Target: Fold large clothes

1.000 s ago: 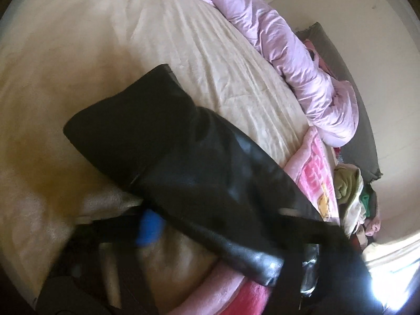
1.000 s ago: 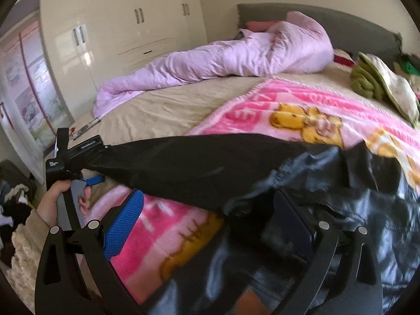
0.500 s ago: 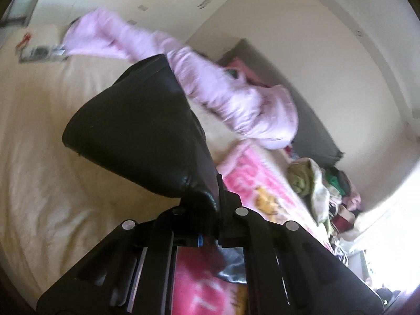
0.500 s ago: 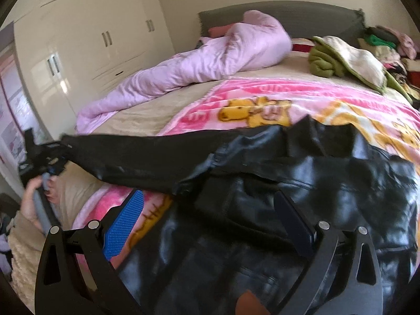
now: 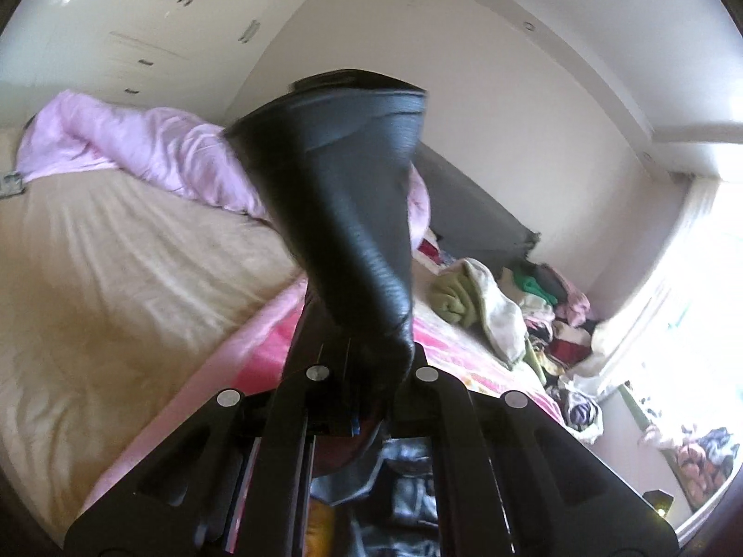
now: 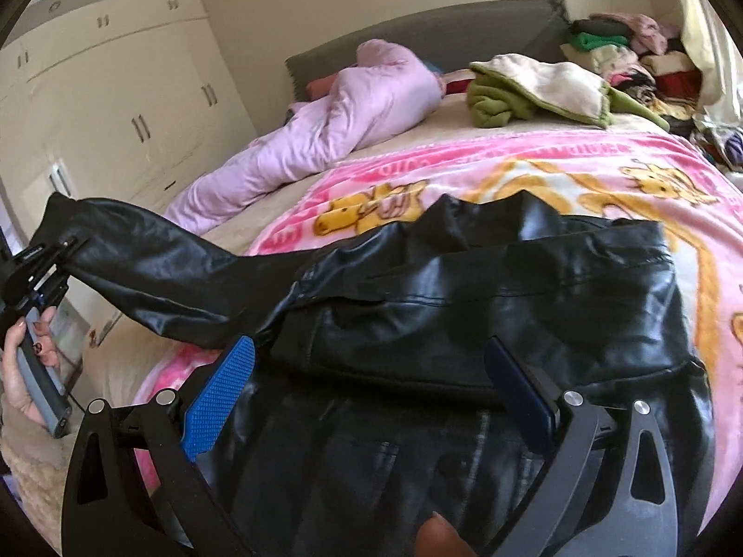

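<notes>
A black leather jacket (image 6: 487, 306) lies on a pink cartoon blanket (image 6: 580, 171) on the bed. Its left sleeve (image 6: 153, 274) is stretched out to the left and lifted off the bed. My left gripper (image 5: 371, 390) is shut on the sleeve's cuff end (image 5: 353, 213), which stands up in front of its camera. The left gripper also shows in the right wrist view (image 6: 42, 269), held in a hand at the far left. My right gripper (image 6: 371, 390) is open, with its blue-padded fingers (image 6: 218, 394) just above the jacket's body.
A rolled lilac duvet (image 6: 334, 125) lies along the far side of the beige sheet (image 5: 116, 288). A green and cream blanket (image 6: 534, 88) and piled clothes (image 6: 622, 51) sit near the grey headboard (image 6: 441, 28). White wardrobes (image 6: 116, 106) line the left wall.
My left gripper has lifted the sleeve off the bed and tilted upward. The sleeve now stretches out taut to the left. My right gripper has moved over the jacket's body and stays open.
</notes>
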